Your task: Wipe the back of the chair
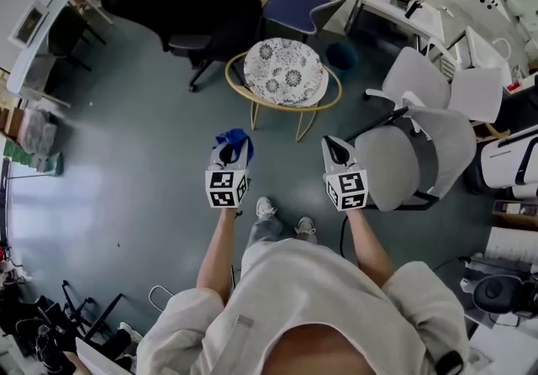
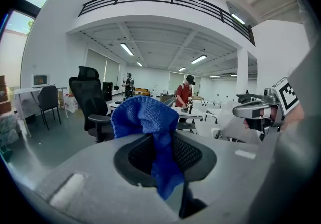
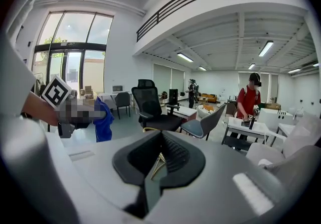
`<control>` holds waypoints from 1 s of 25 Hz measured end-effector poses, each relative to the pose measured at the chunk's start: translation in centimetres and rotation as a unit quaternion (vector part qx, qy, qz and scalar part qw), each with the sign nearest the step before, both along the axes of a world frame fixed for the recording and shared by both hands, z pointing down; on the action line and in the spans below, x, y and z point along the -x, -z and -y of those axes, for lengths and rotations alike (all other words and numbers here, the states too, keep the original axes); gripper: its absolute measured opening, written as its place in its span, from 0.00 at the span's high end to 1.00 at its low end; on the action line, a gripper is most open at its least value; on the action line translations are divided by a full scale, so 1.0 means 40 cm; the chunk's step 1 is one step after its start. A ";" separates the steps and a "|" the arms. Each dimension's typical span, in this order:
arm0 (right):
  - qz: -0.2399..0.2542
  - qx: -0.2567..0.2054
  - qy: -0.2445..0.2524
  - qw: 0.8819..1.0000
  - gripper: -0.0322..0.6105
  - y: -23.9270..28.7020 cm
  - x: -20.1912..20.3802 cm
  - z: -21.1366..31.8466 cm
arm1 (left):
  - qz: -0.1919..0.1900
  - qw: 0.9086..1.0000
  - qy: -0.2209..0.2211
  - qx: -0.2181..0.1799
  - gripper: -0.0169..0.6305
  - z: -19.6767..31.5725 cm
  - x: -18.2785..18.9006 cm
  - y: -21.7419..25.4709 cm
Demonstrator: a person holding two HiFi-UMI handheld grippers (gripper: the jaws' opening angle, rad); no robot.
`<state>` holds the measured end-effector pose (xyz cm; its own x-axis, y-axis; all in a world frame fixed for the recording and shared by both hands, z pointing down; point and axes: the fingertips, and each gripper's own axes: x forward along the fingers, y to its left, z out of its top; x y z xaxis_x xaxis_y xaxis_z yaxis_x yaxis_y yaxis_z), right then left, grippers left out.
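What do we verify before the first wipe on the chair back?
1. Cloth held: ok. The left hand-held gripper is shut on the blue cloth.
2. Cloth exposed for wiping: ok. A wad bulges out above the jaws.
3. Right hand-held gripper free: ok. Its jaws are together with nothing between them.
4. Cloth on a chair back: not ok. It hangs in the air over the floor.
5. Target chair: cannot tell. The grey chair is beside the right hand-held gripper, and the round chair is ahead.
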<state>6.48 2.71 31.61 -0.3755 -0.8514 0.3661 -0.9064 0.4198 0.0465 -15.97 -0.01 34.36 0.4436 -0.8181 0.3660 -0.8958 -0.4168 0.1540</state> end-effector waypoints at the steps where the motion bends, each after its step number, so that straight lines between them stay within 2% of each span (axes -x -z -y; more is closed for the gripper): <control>1: -0.002 0.001 -0.003 1.000 0.95 -0.002 0.010 0.010 | -0.002 1.000 -0.005 0.002 0.86 0.015 0.005 -0.009; 8: -0.002 0.004 -0.033 0.999 0.95 -0.019 0.038 0.082 | -0.011 0.999 -0.036 0.015 0.86 0.108 0.005 -0.068; 14: 0.003 0.014 -0.053 0.998 0.95 -0.092 0.026 0.124 | -0.009 0.998 -0.053 0.018 0.86 0.161 -0.009 -0.128; 25: 0.010 0.023 -0.017 1.000 0.95 -0.245 -0.043 0.193 | 0.017 0.999 -0.030 0.030 0.86 0.206 -0.045 -0.267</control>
<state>8.22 -5.02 41.41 -0.3542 -0.8465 0.3975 -0.9207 0.3901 0.0102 -14.16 -8.23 45.02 0.4776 -0.7666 0.4293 -0.8747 -0.4608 0.1502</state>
